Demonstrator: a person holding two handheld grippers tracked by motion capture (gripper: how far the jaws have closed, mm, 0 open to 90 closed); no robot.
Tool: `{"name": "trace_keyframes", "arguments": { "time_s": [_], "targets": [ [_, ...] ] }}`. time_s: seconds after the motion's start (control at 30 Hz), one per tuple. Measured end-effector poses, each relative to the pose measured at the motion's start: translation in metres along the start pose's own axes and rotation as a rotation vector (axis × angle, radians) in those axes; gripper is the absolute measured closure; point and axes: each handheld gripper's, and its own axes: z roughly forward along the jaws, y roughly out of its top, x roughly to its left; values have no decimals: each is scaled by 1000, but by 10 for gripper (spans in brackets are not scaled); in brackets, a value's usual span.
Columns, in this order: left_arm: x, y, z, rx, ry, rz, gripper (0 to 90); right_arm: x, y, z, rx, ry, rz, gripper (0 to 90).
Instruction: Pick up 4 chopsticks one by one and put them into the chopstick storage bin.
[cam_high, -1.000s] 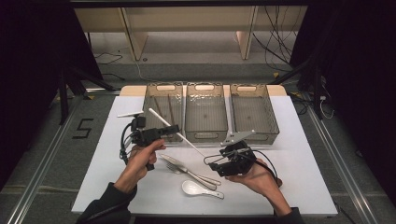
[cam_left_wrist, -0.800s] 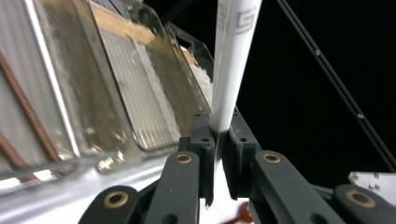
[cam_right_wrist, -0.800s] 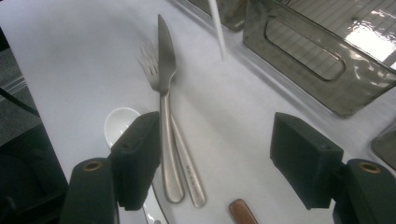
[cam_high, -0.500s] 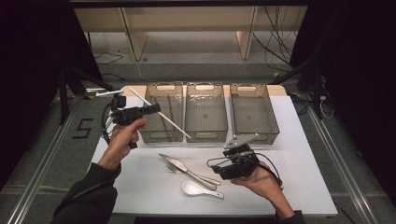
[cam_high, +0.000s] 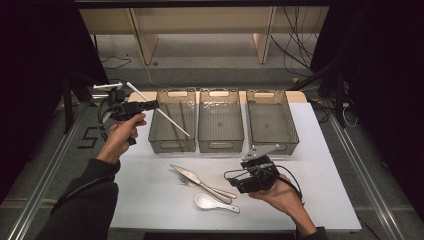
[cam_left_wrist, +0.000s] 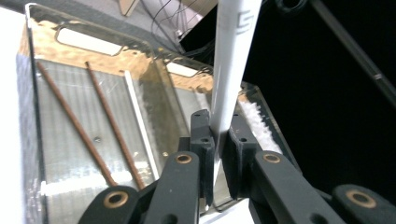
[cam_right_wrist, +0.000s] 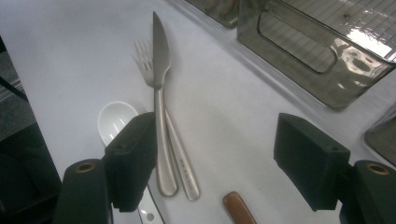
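Above the desk's far left corner, the left gripper (cam_high: 150, 105) clenches a white chopstick (cam_high: 165, 116) — the right gripper (cam_high: 241, 181), just opening, holds nothing.

White chopstick (cam_left_wrist: 229, 70), two reddish-brown chopsticks (cam_left_wrist: 100, 128) in a smoky see-through bin (cam_high: 172, 120), silver knife (cam_right_wrist: 159, 93) and fork (cam_right_wrist: 145, 65), glossy white spoon (cam_right_wrist: 114, 119), all on a plain white tabletop (cam_high: 325, 190), black jaws.
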Motion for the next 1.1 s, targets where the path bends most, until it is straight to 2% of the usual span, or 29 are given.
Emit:
{"name": "trace_keyframes", "arguments": {
  "time_s": [0.3,0.6,0.9,1.1],
  "targets": [
    [5,0,25,58,81,27,830,1,-1,1,0,3,-10,300],
    [5,-3,43,107,123,57,828,1,-2,1,1,5,-11,301],
    [8,-8,60,159,149,69,825,1,-2,1,2,7,-12,301],
    [9,-7,67,172,165,65,822,1,-2,1,4,9,-15,302]
  ]
}}
